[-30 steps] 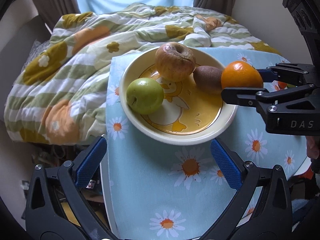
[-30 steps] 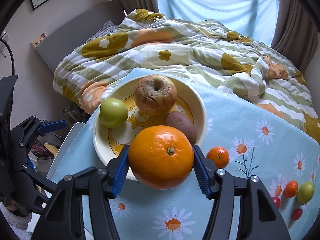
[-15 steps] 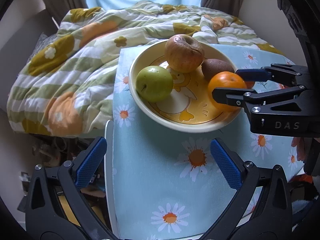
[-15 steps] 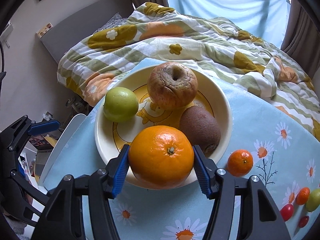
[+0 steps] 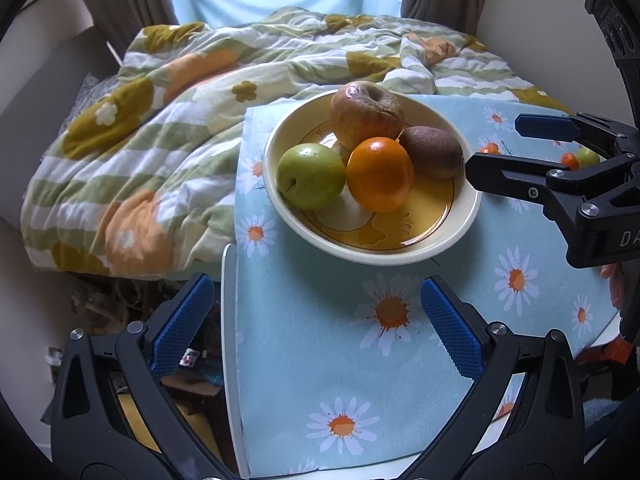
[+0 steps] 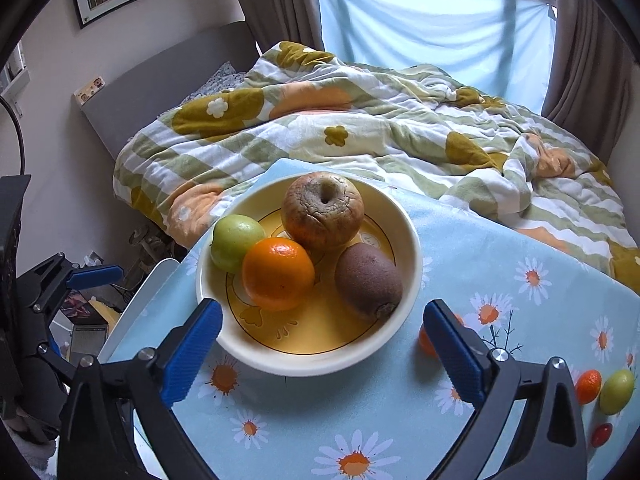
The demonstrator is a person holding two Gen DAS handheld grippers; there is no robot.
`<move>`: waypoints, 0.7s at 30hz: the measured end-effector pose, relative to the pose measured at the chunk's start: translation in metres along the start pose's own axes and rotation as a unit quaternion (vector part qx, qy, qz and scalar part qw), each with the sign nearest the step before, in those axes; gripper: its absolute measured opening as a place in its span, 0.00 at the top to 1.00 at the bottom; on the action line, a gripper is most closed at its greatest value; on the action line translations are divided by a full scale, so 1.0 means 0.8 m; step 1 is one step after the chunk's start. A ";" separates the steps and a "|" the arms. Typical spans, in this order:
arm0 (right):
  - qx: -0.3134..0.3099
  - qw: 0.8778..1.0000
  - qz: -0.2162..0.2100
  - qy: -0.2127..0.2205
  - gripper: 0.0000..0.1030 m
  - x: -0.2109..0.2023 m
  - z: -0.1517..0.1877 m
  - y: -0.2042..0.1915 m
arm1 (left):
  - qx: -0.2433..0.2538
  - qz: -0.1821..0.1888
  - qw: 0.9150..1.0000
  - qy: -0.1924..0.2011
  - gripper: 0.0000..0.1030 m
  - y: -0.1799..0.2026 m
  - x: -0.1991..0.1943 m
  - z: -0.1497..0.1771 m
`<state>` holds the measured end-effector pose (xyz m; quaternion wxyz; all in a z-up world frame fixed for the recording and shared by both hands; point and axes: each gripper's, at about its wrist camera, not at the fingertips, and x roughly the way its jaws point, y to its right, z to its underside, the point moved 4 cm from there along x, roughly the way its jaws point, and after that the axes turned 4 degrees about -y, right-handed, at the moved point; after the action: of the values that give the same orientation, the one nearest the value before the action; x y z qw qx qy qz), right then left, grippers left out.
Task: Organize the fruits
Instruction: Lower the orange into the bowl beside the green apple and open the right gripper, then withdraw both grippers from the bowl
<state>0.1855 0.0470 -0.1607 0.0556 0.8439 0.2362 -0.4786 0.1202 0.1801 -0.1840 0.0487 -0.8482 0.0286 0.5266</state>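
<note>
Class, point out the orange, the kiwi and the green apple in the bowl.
orange (image 6: 278,273): right wrist view, centre of its peel.
kiwi (image 6: 368,280): right wrist view, middle of its brown skin.
green apple (image 5: 311,176): left wrist view, middle of its front.

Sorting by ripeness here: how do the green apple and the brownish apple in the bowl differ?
The green apple is smooth and bright green; the brownish apple is wrinkled and dull red-brown. The green apple is smaller than the brownish apple. The green apple sits at the bowl's left edge, the brownish apple at the back. Both touch the orange.
</note>
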 end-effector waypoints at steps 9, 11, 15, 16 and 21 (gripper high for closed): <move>0.022 1.000 0.017 0.009 0.02 -0.047 0.013 0.008 | 0.002 0.006 1.000 0.025 0.00 0.005 -0.034 -0.019; 0.032 0.999 0.024 0.014 0.02 -0.061 0.016 0.014 | 0.008 0.013 0.999 0.028 0.00 0.010 -0.043 -0.026; 0.058 0.997 0.039 0.028 0.02 -0.093 0.022 0.033 | 0.033 0.021 0.998 0.043 0.00 0.032 -0.061 -0.038; 0.064 0.996 0.045 0.031 0.02 -0.102 0.024 0.038 | 0.037 0.022 0.998 0.045 0.00 0.039 -0.065 -0.041; 0.092 0.992 0.074 0.041 0.02 -0.147 0.041 0.078 | 0.037 0.046 0.997 0.057 0.00 0.078 -0.083 -0.052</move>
<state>0.1376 -0.0594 -0.0884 0.0030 0.8794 0.1298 -0.4580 0.1213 0.1129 -0.1092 0.0538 -0.8724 0.0898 0.4775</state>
